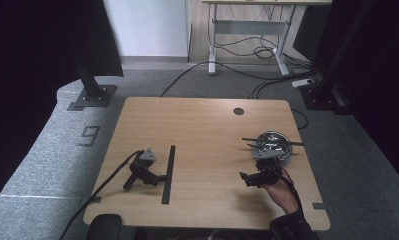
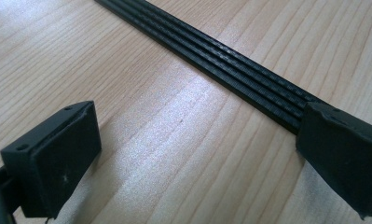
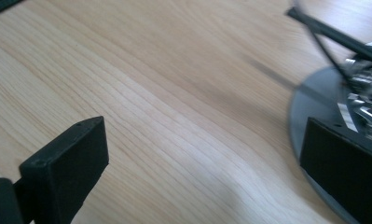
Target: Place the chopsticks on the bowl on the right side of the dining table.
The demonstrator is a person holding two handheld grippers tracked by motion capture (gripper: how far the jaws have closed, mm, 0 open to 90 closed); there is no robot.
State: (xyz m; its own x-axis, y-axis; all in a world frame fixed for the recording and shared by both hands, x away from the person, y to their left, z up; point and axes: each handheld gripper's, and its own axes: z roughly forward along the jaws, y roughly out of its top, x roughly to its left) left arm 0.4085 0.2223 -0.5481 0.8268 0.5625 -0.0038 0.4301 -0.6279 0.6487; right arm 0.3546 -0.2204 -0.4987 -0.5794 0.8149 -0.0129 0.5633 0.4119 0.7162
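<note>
Work looks early: right gripper [image 1: 244,178], jaws wide and empty, hovers at lower right beside the metal bowl [image 1: 273,145] holding black sticks [image 1: 272,141]. Left gripper [image 1: 161,178] lies open beside the black strip [image 1: 168,174], lower left.

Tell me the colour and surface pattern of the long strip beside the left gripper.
The strip is black with lengthwise ridges, clearest in the left gripper view.

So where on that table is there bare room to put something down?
The widest bare wood lies between the black strip and the metal bowl, running back to the round hole. The far left corner is free too. It is crowded at the bowl, where sticks jut out beside the right gripper, and around the left gripper.
</note>
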